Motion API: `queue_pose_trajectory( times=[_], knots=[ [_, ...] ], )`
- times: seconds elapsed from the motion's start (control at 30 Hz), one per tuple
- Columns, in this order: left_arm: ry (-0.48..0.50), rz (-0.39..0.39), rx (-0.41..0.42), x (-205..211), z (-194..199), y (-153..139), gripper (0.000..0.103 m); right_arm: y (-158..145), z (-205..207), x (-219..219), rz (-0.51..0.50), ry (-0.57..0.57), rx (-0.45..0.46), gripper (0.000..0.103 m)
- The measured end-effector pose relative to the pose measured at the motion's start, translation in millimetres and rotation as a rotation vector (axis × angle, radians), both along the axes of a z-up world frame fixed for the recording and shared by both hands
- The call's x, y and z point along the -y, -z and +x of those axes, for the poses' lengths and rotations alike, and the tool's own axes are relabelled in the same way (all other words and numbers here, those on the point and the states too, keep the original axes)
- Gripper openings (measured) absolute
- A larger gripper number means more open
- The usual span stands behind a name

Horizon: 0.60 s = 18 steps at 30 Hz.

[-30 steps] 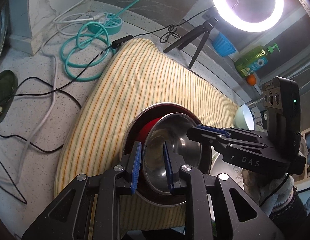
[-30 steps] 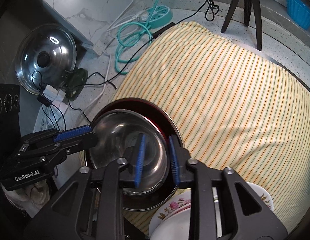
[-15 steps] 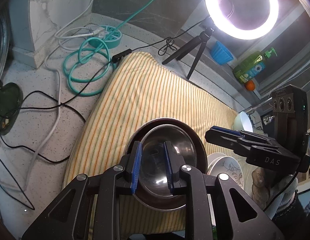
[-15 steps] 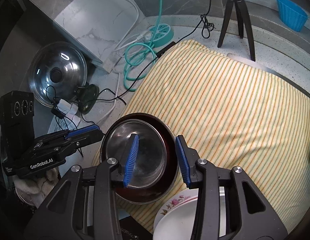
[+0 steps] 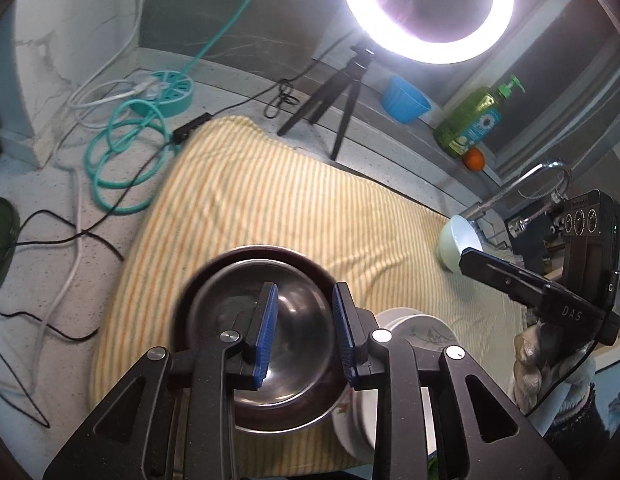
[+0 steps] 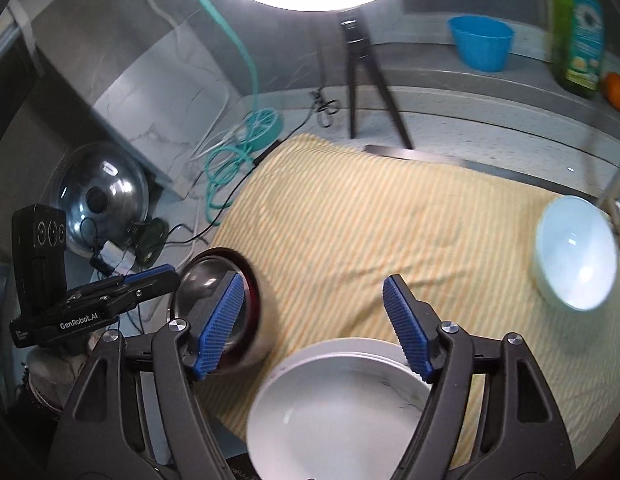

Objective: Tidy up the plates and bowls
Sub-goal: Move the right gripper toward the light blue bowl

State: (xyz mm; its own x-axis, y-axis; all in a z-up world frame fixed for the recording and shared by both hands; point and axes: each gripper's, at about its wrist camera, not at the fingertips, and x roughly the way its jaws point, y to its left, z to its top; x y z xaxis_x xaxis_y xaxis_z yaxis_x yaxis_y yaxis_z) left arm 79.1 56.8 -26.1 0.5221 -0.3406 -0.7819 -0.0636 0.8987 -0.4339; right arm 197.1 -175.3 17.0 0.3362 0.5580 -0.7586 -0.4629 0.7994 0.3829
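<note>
Two hand-held grippers opening: left hand-held gripper (image 5: 304, 334) parting narrowly, released, over steel bowl (image 5: 286, 344) nested in dark bowl (image 5: 198, 292); right hand-held gripper (image 6: 312, 328) spreading wide, empty, above white plate (image 6: 334, 412).

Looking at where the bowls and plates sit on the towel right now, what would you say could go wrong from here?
1. The white plates sit at the near edge of the striped towel; a nudge might slide them off.
2. The left gripper, jaws just opening, hangs over the steel bowl nested in the dark bowl; clipping it might tip the pair.
3. The right gripper, jaws just opening and empty, may strike the plates' rim.
</note>
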Motion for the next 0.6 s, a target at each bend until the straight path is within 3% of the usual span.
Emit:
queue_pose_trajectory(
  times=[0.33, 0.43, 0.6],
  knots=[
    [0.095, -0.025, 0.013, 65.0, 23.4, -0.8, 0.026, 3.4, 15.5, 100.7, -0.008, 0.226, 0.052, 0.076],
    [0.118, -0.029, 0.013, 84.2, 31.8, 0.6, 0.026, 2.6, 19.1, 129.4, -0.005, 0.286, 0.09, 0.092],
    [0.162, -0.03, 0.012, 119.2, 48.9, 3.3, 0.026, 9.7, 33.9, 170.7, 0.006, 0.356, 0.048, 0.092]
  ],
)
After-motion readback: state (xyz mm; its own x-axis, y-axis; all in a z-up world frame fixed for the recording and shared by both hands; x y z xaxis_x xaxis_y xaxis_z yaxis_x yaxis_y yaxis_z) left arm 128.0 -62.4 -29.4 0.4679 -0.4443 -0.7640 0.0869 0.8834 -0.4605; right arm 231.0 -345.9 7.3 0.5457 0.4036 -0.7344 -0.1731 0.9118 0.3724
